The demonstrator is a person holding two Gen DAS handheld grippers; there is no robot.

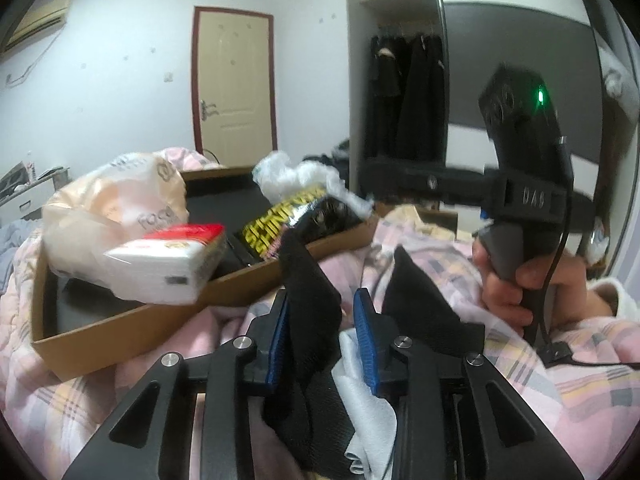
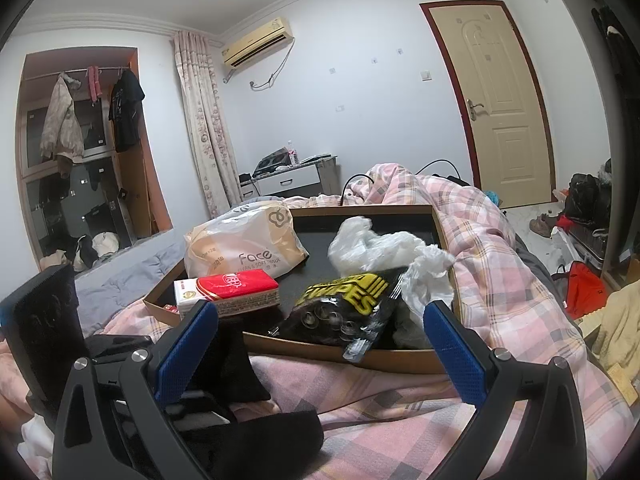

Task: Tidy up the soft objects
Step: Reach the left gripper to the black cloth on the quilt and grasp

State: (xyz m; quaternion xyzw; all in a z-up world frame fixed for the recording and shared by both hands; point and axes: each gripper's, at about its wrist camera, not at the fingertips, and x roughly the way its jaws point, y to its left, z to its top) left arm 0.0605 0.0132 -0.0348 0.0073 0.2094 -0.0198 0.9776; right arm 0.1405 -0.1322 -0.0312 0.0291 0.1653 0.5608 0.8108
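Note:
My left gripper (image 1: 322,336) is shut on an upright strip of black cloth (image 1: 308,292), and a white cloth (image 1: 360,400) is bunched against its right pad. A second piece of black cloth (image 1: 420,304) lies just to the right on the pink plaid quilt (image 1: 560,380). My right gripper (image 2: 320,348) stands wide open above the quilt (image 2: 500,280), facing the front rim of a shallow cardboard box (image 2: 360,356). In the box (image 1: 120,328) lie a big tissue pack (image 2: 244,248), a red-and-white tissue pack (image 2: 228,296), a black-and-yellow packet (image 2: 348,304) and a crumpled white plastic bag (image 2: 384,248).
A hand (image 1: 508,292) grips the right gripper's handle to the right of my left gripper. A wardrobe with dark clothes (image 1: 404,92) stands behind the bed. A door (image 2: 500,100) and a low cabinet (image 2: 288,180) line the far wall. Bags and shoes (image 2: 580,208) crowd the floor at right.

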